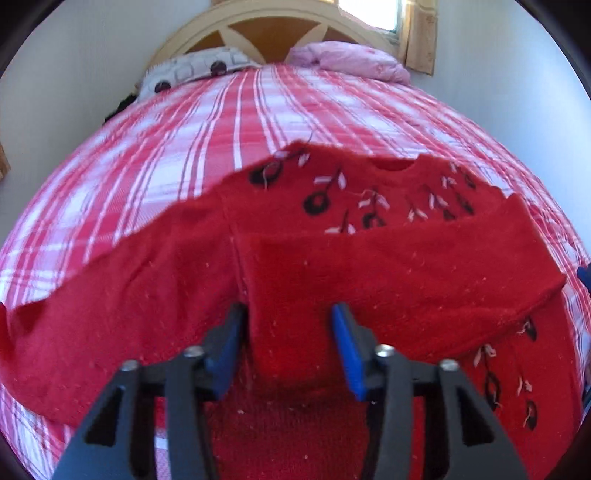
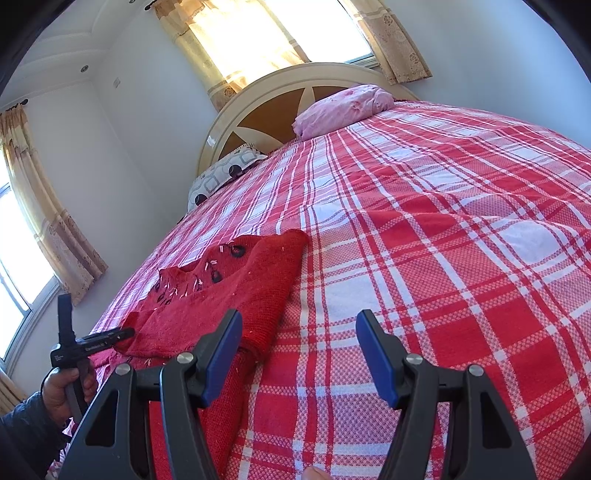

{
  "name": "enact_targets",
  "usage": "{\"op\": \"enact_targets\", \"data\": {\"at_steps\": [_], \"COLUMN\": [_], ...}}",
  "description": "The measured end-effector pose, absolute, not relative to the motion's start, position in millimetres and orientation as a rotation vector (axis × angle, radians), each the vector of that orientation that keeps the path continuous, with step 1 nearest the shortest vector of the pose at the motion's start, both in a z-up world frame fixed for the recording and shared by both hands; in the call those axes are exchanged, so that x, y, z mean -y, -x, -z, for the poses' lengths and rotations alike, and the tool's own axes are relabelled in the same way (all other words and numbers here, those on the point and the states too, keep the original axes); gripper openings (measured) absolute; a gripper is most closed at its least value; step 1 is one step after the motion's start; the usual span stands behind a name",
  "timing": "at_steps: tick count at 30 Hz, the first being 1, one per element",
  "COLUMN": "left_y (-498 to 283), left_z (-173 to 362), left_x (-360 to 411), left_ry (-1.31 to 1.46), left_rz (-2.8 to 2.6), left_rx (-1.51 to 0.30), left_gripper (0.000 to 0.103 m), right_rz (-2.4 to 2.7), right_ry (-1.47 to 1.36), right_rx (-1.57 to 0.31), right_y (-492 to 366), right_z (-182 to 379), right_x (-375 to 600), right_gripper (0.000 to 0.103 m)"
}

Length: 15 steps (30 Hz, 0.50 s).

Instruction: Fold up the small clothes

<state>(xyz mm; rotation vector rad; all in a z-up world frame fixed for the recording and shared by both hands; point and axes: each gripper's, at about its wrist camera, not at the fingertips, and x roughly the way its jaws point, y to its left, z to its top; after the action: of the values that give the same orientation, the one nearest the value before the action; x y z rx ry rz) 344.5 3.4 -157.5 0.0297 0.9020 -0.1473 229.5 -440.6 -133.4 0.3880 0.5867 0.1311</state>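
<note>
Sunlit walls and beige patterned curtains [image 2: 236,48] frame a bed covered by a red-and-white plaid bedspread [image 1: 229,122], with a rounded cream and brown headboard [image 1: 273,29] at twelve o'clock in the left wrist view; a grey-patterned pillow [image 1: 192,70] sits at eleven o'clock and a pink pillow [image 1: 351,59] at one o'clock, both against the headboard. A small red sweater [image 1: 369,258] with black and white embroidered flowers lies spread on the bedspread, filling the lower half of the left wrist view, its neckline toward twelve o'clock, one sleeve running out to nine o'clock and the other sleeve folded across the body toward three o'clock. The left gripper [image 1: 290,332] reaches in from six o'clock with its blue-padded fingers [image 1: 345,347] set moderately apart, and a raised fold of the red fabric stands in the gap between them; whether the pads press on it cannot be told. In the right wrist view the sweater [image 2: 236,291] lies at nine to ten o'clock, its edge just beside the left finger of the right gripper [image 2: 299,339], whose jaws stand wide over bare plaid, holding nothing. At eight o'clock of that view a person's hand [image 2: 64,384] in a dark sleeve grips the black handle of the left gripper [image 2: 88,343], its tip touching the sweater's near edge. The pink pillow [image 2: 343,107] shows at twelve o'clock there, the grey-patterned pillow [image 2: 221,173] at eleven
</note>
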Motion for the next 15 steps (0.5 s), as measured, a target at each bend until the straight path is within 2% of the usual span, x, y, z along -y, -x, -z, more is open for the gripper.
{"op": "enact_targets", "data": {"at_steps": [1,2,8,15], "left_y": [-343,-343,-334,-335], "left_z": [156,153,129,141], "left_x": [-5,-7,-24,-44], "left_ry": [-0.018,-0.014,0.004,0.022], "left_rz": [0.148,0.148,0.175,0.138], "left_rx": [-0.893,-0.891,-0.841,-0.858], "left_gripper": [0.014,0.011,0.009,0.009], "right_rz": [-0.131,-0.132,-0.131,-0.13], "right_ry": [-0.388,-0.389,-0.388,-0.383], "right_rx": [-0.587,-0.587,-0.588,-0.593], "right_y": [-229,-229,-230,-230], "right_z": [133,133,134,135], "right_x": [440,440,440,441], "right_gripper": [0.065,0.065,0.065,0.065]}}
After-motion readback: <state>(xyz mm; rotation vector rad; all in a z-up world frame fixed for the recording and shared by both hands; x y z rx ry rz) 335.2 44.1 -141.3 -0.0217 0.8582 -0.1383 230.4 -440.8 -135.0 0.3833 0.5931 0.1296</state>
